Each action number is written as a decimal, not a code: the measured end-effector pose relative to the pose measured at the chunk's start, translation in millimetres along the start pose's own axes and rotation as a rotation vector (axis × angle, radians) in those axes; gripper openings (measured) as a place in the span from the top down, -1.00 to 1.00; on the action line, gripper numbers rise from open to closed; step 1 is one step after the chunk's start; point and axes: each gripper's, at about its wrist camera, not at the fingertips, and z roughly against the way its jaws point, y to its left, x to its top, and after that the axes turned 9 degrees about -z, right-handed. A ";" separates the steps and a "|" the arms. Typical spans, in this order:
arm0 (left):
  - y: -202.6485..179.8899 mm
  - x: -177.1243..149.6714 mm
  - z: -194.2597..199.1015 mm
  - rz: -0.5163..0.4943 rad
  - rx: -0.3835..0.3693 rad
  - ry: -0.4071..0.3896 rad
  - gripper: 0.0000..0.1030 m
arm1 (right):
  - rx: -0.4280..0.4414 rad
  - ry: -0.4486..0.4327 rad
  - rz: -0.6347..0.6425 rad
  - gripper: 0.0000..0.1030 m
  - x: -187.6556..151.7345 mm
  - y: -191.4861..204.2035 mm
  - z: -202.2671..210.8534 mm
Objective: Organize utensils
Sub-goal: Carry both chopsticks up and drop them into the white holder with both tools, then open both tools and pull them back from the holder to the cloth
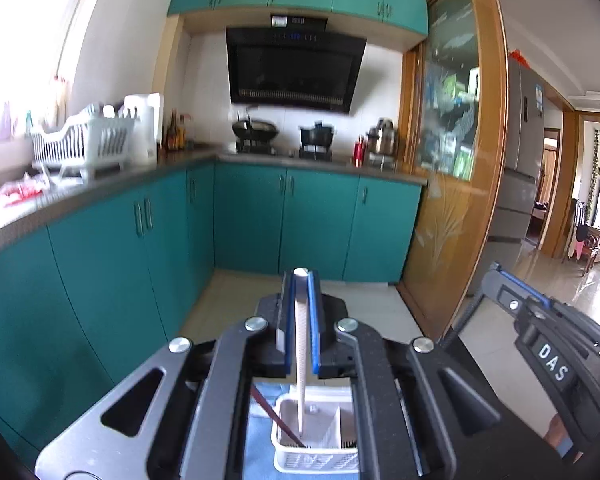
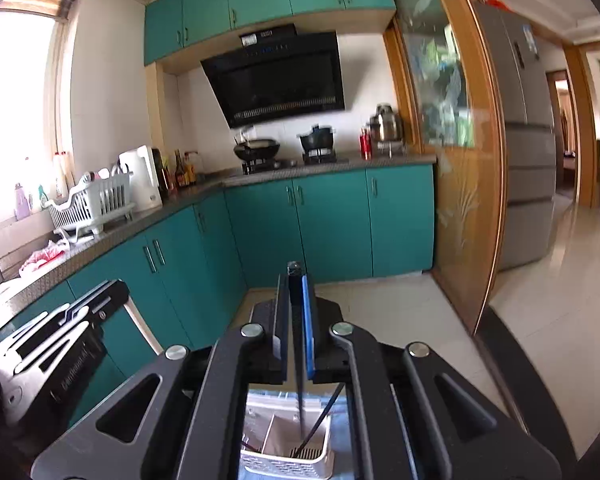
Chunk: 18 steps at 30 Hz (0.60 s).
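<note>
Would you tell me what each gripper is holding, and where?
Left gripper: white chopstick, near its top. Right gripper: black chopstick, near its top.

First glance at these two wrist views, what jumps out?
Each gripper is shut on a utensil standing in the white utensil basket below: the left gripper on a pale chopstick, the right gripper on a dark chopstick. Behind them, teal cabinets wrap the corner under a black range hood.

Home kitchen: teal cabinets [image 1: 100, 240] under a stone countertop [image 1: 100, 186], range hood [image 1: 294, 70] over a gas stove with wok [image 1: 255, 128], dish rack [image 1: 82, 142], fridge [image 2: 524, 152].
</note>
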 end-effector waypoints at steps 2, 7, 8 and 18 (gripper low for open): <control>2.9 -13.8 -9.3 0.016 -0.011 0.029 0.88 | -0.002 0.041 -0.015 0.87 -17.1 -7.0 -13.0; 7.5 -42.6 -13.6 0.017 0.000 0.063 0.88 | -0.022 0.104 -0.054 0.87 -44.4 -26.8 -23.8; 8.1 -46.5 -13.4 0.018 0.000 0.069 0.88 | -0.020 0.119 -0.071 0.87 -49.2 -32.4 -24.7; 16.8 -80.7 17.5 0.050 0.011 0.085 0.38 | -0.055 0.136 -0.073 0.20 -87.6 -53.4 -1.9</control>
